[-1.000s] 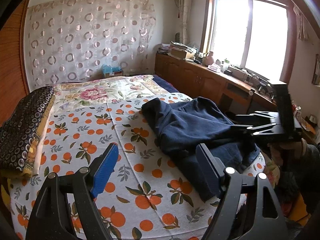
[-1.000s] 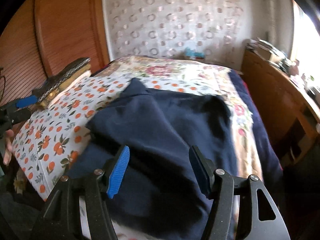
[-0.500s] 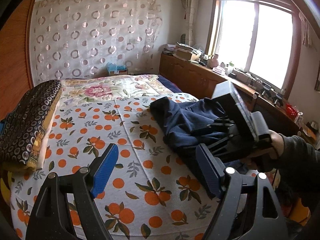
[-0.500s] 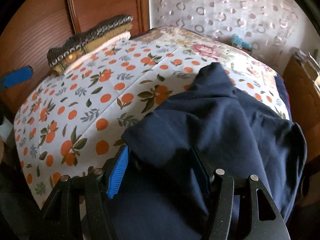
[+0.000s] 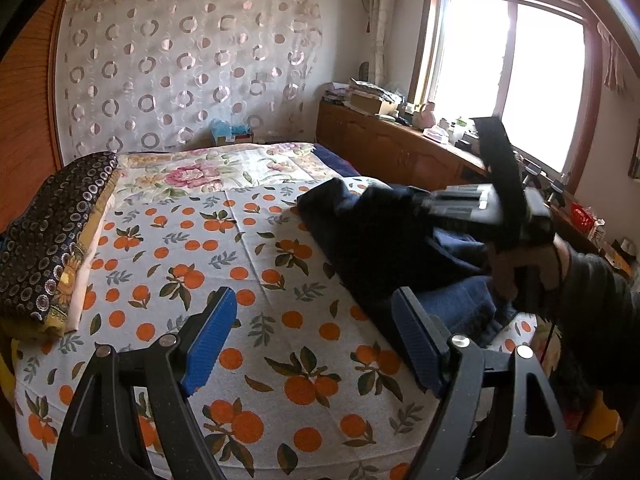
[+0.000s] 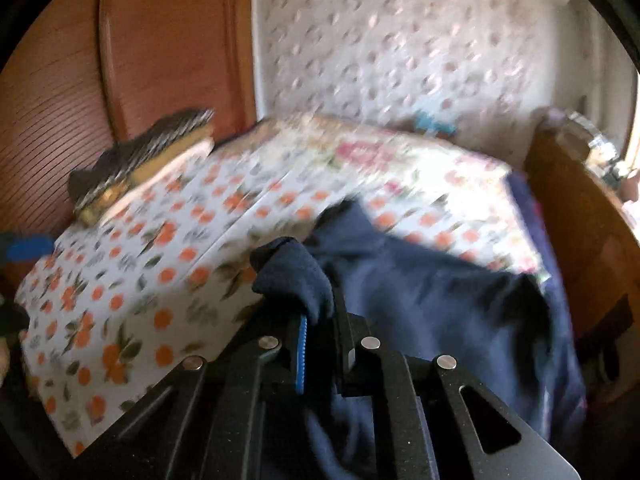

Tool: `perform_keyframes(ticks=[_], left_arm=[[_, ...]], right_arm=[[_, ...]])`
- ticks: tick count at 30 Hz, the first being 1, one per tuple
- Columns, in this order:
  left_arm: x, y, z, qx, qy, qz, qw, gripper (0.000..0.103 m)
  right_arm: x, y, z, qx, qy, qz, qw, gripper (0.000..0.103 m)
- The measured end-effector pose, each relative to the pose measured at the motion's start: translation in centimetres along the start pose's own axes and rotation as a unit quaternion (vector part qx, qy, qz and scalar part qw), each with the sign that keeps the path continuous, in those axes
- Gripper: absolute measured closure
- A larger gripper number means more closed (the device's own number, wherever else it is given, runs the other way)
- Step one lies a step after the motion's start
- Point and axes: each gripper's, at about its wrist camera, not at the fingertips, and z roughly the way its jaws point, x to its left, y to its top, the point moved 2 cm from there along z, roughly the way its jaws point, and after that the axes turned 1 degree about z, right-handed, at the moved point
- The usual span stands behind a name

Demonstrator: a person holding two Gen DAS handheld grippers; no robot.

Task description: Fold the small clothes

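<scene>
The dark navy soft-knit garment (image 5: 400,248) lies rumpled on the bed with the white, orange-fruit-printed sheet (image 5: 224,272), on the window side of it and close to the foot edge. The right gripper (image 6: 320,320) is clenched on a bunched fold of that navy cloth, its blue-padded fingers pinched together with fabric bulging out above them; the view from it is smeared, so it looks to be mid-swing. The left gripper (image 5: 316,340) hangs released over bare sheet, just beside the garment's near edge, with nothing between its wide-spread blue pads.

To my eye this is the first fold in hand: one edge lifted to carry across the garment. The next move, I would judge, calls for drawing that fold flat over the rest, with the free gripper pinning or taking the opposite edge so the cloth does not drag.
</scene>
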Motion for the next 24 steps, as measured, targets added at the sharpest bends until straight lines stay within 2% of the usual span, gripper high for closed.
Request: perform_keyframes(ticks=[5,8,12,14,16,18,24], left_arm=[[-0.3,0.0,0.2,0.002,-0.004,0.001,1.0000,0.023],[-0.5,-0.1,0.3,0.004,-0.004,0.003,1.0000,0.023],[-0.6,-0.2,0.4,0.005,-0.006,0.003,1.0000,0.023],[-0.8,-0.3,0.5,0.007,-0.006,0.005,0.9999,0.023],[-0.9,-0.4,0.6,0.009,-0.007,0.007,0.9999,0.023],[-1.1,-0.4,0.7,0.011,-0.009,0.008,0.9999,0.023],[-1.6,-0.6,1.4,0.019,-0.015,0.011,0.9996,0.023]], right_arm=[[-4.8,2.0,-0.4,-0.011,-0.062,0.024,0.998,0.093],[-8.5,3.1,-0.4,-0.010,-0.108,0.061,0.992,0.093],[-13.5,3.4,2.2,0.039,-0.161,0.133,0.977,0.093],[-14.8,3.2,3.3,0.059,-0.191,0.141,0.970,0.086],[-15.4,2.8,3.8,0.063,-0.195,0.154,0.967,0.073],[-15.4,2.5,3.5,0.054,-0.185,0.163,0.968,0.067],[-15.1,0.7,2.4,0.063,-0.160,0.136,0.976,0.067]])
